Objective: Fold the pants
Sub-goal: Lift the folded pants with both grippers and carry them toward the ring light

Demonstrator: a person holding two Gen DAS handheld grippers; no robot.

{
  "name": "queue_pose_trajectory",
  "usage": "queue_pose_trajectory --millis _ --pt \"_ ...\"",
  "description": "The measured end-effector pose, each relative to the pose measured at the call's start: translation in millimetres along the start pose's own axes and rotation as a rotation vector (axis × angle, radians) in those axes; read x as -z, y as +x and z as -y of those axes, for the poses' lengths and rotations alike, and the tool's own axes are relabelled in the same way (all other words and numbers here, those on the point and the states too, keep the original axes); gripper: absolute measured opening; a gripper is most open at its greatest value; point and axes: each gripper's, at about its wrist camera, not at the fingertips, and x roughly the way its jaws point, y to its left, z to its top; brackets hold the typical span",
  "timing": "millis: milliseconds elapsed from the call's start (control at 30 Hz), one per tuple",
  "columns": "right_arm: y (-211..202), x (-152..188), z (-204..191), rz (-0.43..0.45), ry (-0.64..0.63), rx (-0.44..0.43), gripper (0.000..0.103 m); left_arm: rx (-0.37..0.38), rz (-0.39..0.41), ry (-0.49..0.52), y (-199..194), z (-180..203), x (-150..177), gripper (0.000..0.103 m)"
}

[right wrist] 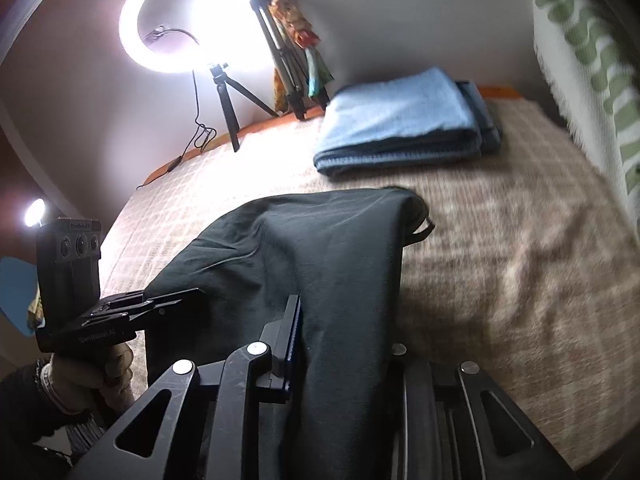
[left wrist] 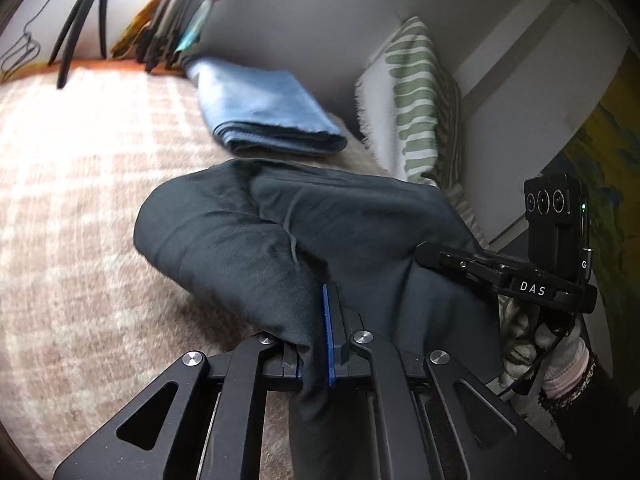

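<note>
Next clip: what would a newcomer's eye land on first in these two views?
Probably the glaring ring light on its tripod at the bed's far edge. Then the dark pants, bunched mid-bed on the checked blanket, with the left gripper and right gripper each clamped on a fold of them. Behind lie folded blue towels, beside a green-striped pillow.

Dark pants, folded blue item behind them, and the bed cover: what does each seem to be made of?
The dark pants look like a thin, smooth woven or knit fabric, matte, draping in soft folds. The folded blue item looks thicker and napped, perhaps a towel or fleece; its stacked edges show bulk. The beige checked bed cover appears fuzzy, like a brushed or woolly blanket, though blur leaves this open.
</note>
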Motion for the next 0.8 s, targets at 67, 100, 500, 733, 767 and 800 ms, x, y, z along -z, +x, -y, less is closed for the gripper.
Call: queue_pose_trajectory --millis 67,100,500,733,767,800 --pt "-3 -5 -3 0.014 -0.005 0.004 0.022 0.009 0.010 0.006 -1 2 -7 0.005" --pt "-5 -7 -4 0.020 -0.008 0.006 0.022 0.013 0.017 0.007 -3 2 -11 0.005" --pt "-19 -75 -4 0.150 -0.063 0.064 0.021 0.018 0.083 0.120 0 12 -88 0.005" --pt "-10 -141 16 0.212 -0.057 0.114 0.021 0.010 0.124 0.176 25 10 -152 0.005" --pt "-8 -152 18 0.220 -0.059 0.122 0.021 0.007 0.128 0.179 29 8 -160 0.005" --pt "-5 -161 20 0.224 -0.062 0.128 0.021 0.004 0.132 0.181 33 7 -167 0.005"
